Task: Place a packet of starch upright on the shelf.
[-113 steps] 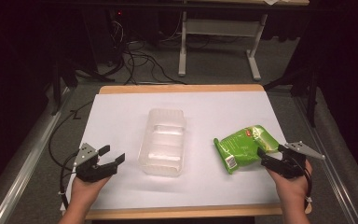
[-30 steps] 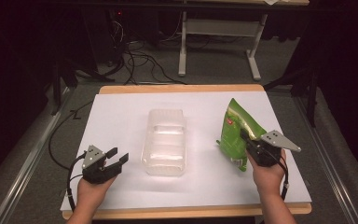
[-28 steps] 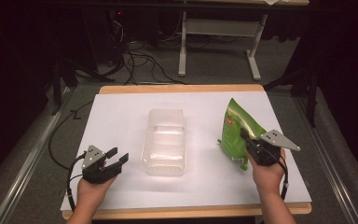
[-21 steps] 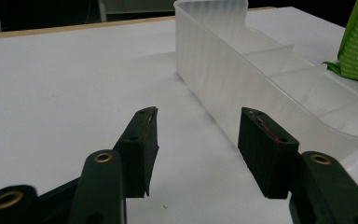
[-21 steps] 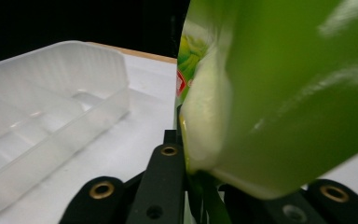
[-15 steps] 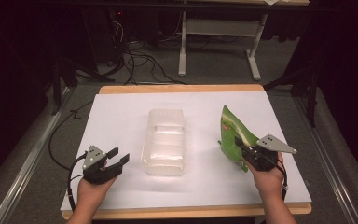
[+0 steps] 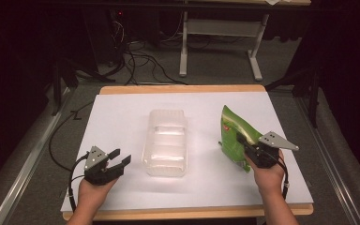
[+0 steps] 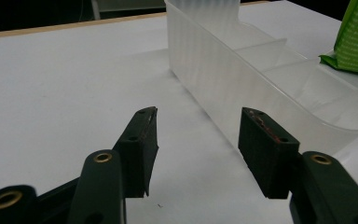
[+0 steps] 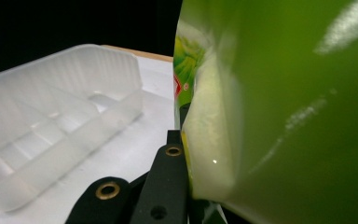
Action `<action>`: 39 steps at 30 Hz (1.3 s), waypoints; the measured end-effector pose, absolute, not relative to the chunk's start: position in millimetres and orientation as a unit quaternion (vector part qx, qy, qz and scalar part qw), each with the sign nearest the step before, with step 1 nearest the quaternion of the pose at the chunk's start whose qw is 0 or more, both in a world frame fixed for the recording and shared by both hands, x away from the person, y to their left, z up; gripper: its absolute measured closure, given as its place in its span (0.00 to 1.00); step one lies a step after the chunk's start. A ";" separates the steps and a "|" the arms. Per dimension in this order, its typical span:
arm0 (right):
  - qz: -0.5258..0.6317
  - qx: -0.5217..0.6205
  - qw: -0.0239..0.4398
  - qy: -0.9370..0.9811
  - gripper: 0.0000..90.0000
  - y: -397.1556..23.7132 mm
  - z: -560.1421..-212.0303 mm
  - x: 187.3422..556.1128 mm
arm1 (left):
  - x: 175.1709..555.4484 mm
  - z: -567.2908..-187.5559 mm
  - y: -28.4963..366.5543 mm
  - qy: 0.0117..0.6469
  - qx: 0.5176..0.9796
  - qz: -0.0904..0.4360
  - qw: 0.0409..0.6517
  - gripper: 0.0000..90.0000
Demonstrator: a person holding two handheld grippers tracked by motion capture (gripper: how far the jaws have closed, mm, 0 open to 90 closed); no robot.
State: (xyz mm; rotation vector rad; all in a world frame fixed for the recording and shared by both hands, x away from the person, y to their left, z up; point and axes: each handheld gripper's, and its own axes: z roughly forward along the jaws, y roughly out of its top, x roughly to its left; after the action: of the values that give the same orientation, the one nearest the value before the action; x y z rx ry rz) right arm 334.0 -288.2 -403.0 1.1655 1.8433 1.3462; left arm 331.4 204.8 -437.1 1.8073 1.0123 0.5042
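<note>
A green snack bag stands tilted on edge at the right of the white table, and my right gripper is shut on its lower edge. Seen from the right gripper view, the green snack bag looms close against the one black jaw that shows. A clear plastic tray with several compartments lies in the middle of the table. My left gripper rests at the front left, open, nothing between its fingers. In the left gripper view, the left gripper points at the clear plastic tray's near wall.
The white table top has a wooden rim. Behind it are a metal table frame and cables on the grey floor. A black cable trails off the left side.
My right gripper has lifted the bag off the table, stood it on edge and carried it slightly left and nearer. The left gripper moved a little nearer, then stayed still.
</note>
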 end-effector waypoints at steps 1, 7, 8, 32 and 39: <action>0.508 0.434 0.286 0.687 1.00 -288.5 -400.8 333.0 | 331.5 -437.2 204.8 0.415 0.742 0.207 0.484 0.53; 0.538 0.410 0.273 0.684 1.00 -284.7 -385.3 324.9 | 331.4 -436.9 205.1 0.416 0.742 0.207 0.484 0.53; 0.541 0.406 0.273 0.684 1.00 -283.2 -383.0 323.7 | 331.2 -436.8 205.0 0.416 0.742 0.207 0.484 0.53; 0.610 0.312 0.221 0.694 1.00 -197.4 -338.3 341.6 | 328.4 -444.1 176.3 0.401 0.767 0.203 0.458 0.50; 0.613 0.287 0.210 0.706 1.00 -168.2 -336.0 351.6 | 328.5 -445.2 173.2 0.402 0.765 0.196 0.464 0.49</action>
State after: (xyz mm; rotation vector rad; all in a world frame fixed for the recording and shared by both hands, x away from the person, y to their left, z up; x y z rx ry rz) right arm 351.6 -168.2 -336.0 0.7970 1.9621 1.7046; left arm 328.5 173.2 -445.2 1.8793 0.9880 0.4814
